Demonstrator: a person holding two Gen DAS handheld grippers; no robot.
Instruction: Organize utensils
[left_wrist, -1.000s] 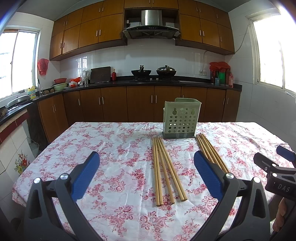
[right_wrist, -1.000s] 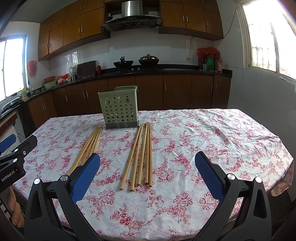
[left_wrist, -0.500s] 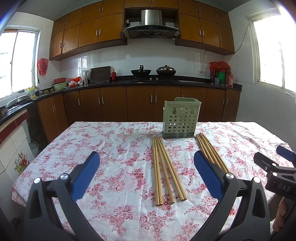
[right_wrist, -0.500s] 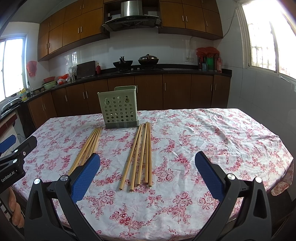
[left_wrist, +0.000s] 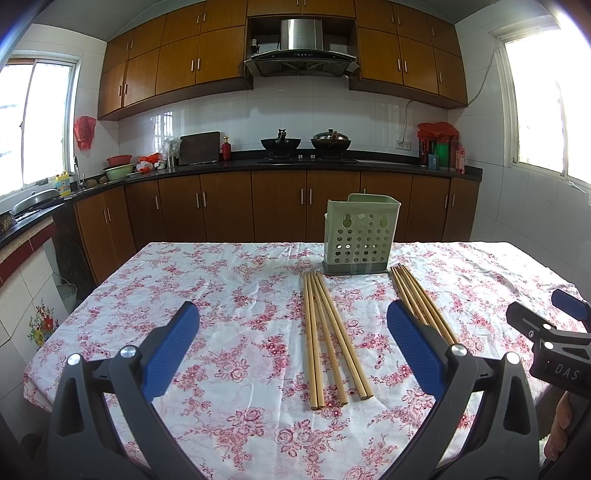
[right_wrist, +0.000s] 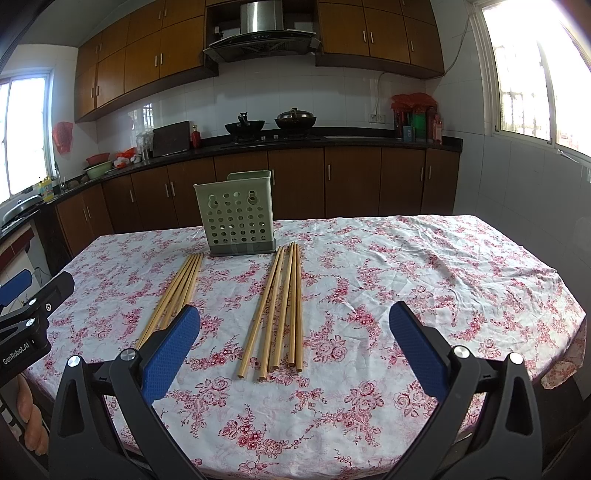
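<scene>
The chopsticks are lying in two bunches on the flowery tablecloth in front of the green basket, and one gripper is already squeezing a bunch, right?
Not quite. The two bunches of chopsticks do lie before the green basket, but the right wrist view shows the right gripper open and empty; the left gripper is open too.

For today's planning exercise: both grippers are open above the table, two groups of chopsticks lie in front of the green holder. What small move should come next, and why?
Probably lower the right gripper onto the right group of chopsticks. It lies between the open jaws, nothing is held yet, and the holder looks empty.
</scene>
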